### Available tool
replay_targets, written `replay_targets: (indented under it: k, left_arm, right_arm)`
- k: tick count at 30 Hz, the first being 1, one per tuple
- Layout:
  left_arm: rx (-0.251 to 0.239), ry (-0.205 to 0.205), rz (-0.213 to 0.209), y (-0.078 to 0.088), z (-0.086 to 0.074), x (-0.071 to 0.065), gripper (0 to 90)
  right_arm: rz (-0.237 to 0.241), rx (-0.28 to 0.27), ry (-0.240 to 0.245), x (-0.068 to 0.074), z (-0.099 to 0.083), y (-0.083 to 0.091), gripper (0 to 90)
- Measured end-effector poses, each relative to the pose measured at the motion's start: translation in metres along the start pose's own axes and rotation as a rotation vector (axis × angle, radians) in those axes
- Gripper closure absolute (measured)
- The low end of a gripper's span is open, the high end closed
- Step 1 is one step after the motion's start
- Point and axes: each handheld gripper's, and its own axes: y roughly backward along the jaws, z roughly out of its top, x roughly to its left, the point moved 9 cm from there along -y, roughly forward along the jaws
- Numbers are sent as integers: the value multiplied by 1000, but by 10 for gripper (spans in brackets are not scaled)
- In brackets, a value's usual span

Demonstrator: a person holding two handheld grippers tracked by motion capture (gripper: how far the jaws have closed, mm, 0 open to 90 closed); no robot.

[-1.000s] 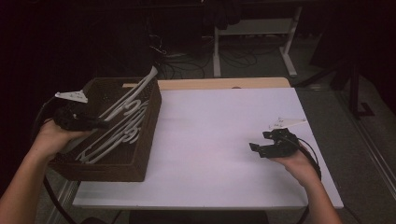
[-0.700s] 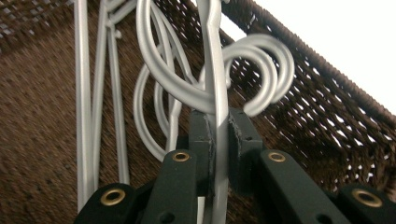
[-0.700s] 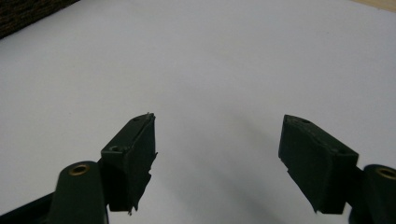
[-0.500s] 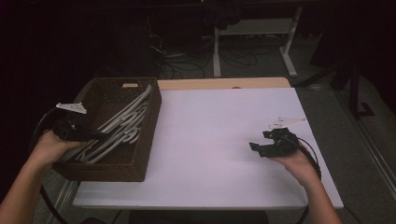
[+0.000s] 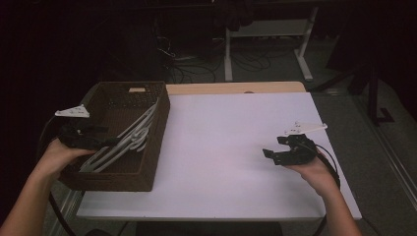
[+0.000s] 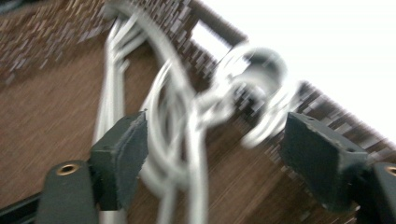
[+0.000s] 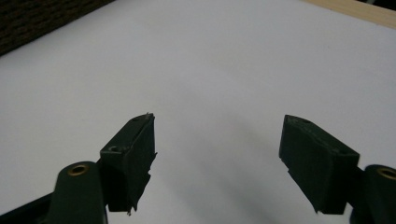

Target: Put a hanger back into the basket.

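The left gripper (image 6: 212,158) has just opened its jaws; the tangled white plastic hangers (image 5: 125,142) lie free in the brown woven basket (image 5: 157,147). A hook may catch a pad when it lifts. The right gripper (image 5: 275,149) waits, jaws spread, over the white table (image 5: 221,147).

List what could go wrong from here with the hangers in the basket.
1. The hangers lie in a tangled bundle with hooks interlocked, so gripping one may drag others out of the basket.
2. The left gripper has just been opening; its jaws straddle the wires without pressing, so a hanger propped on the basket's edge may slide.
3. The basket overhangs the table at its left edge; a hard tug could tip it. The right gripper waits open, too far off to steady it.
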Motion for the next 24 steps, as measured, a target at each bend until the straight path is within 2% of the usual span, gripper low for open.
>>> replay_targets:
  k: [3, 6, 10, 13, 18, 24]
  left_arm:
    - [-56, -11, -51, -5, 13, -19, 175]
    - [-88, -36, -89, -13, 24, -40, 149]
    - [-125, -50, -116, -23, 35, -63, 124]
    - [-135, -61, -129, -32, 39, -77, 92]
    - [-144, -83, -142, -44, 43, -94, 26]
    - [-144, -110, -179, -57, 41, -107, 18]
  right_arm:
    - [18, -16, 9, 4, 6, 5, 217]
    - [24, -29, 25, 9, 12, 11, 171]
    - [41, -54, 45, 17, 20, 20, 137]
    - [62, -71, 63, 22, 25, 28, 110]
    - [77, -89, 81, 27, 32, 38, 33]
    - [82, -94, 93, 25, 34, 47, 15]
